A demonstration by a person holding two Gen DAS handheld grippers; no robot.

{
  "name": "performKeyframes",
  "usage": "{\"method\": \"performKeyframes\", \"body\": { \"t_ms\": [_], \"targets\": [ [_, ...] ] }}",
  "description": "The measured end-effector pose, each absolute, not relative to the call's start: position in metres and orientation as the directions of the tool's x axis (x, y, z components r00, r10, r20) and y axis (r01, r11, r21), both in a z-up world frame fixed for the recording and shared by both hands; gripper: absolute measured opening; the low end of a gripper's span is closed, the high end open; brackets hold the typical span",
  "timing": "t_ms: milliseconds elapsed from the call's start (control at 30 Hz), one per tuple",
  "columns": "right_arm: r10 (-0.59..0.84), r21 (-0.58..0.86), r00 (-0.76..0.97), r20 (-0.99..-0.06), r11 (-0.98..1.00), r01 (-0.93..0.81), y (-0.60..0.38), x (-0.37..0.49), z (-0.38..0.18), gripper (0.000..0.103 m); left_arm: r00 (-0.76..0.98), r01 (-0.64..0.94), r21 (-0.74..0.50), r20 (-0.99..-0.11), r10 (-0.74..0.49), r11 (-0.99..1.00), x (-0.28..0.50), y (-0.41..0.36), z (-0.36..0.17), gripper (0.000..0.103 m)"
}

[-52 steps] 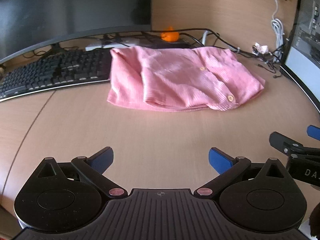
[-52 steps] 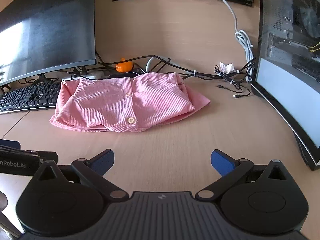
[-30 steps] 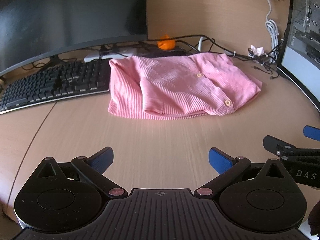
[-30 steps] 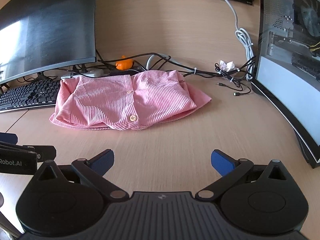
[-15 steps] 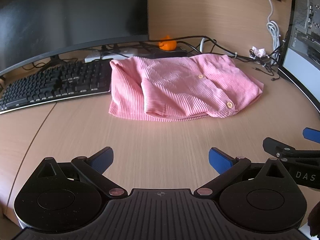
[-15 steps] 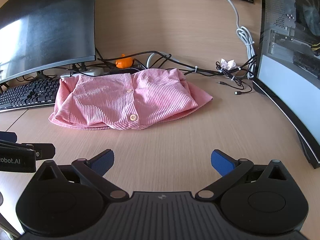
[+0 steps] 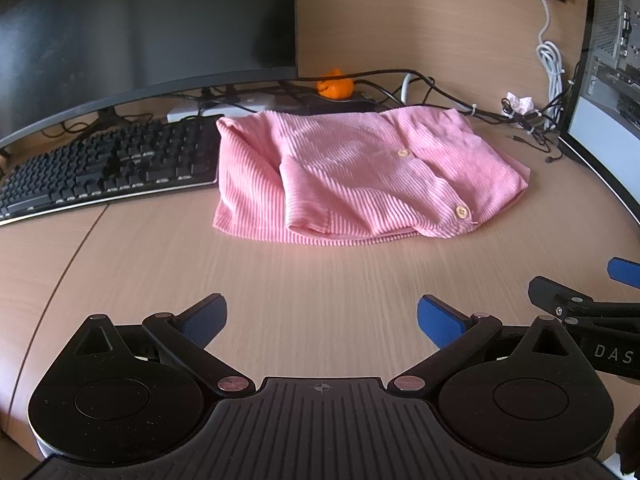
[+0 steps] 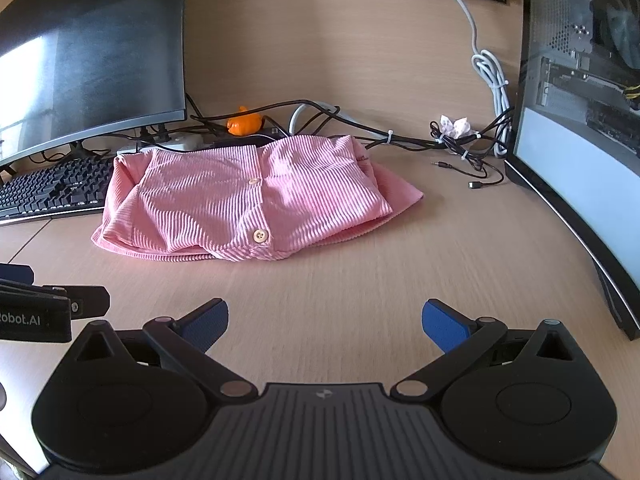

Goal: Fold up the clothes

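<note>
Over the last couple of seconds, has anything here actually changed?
Hardly anything. The pink shirt lies folded on the desk as before, untouched. The left tool and right tool stay open and empty, only drifting slightly. Nothing was grabbed or released.

Pink garment [image 7: 360,176]: one, folded on the desk
Buttons showing on it: two
Grippers: two, the left gripper [image 7: 320,316] and the right gripper [image 8: 325,320]
Blue fingertips [image 8: 442,325]: two per gripper
Keyboard [image 7: 104,168]: one
Monitor [image 7: 136,24]: one
Orange object [image 8: 243,124]: one
White coiled cable [image 8: 490,68]: one
</note>
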State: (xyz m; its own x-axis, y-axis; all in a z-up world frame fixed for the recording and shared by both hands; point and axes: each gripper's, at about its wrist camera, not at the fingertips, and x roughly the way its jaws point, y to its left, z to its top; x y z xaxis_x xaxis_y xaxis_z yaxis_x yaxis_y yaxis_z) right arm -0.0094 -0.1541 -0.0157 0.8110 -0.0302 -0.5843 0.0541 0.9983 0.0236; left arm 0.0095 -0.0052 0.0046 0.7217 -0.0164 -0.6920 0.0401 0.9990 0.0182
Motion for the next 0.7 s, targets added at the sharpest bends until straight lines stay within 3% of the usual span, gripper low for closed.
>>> {"method": "performKeyframes", "body": {
  "t_ms": [700],
  "targets": [
    [-0.033, 0.043, 0.807, -0.590, 0.997, 0.072, -0.1642, -0.0132, -0.0179, 0.103, 0.710, 0.042, 0.024, -0.704, -0.013, 0.999, 0.0091, -0.0140, 0.0033, 0.103]
  ]
}}
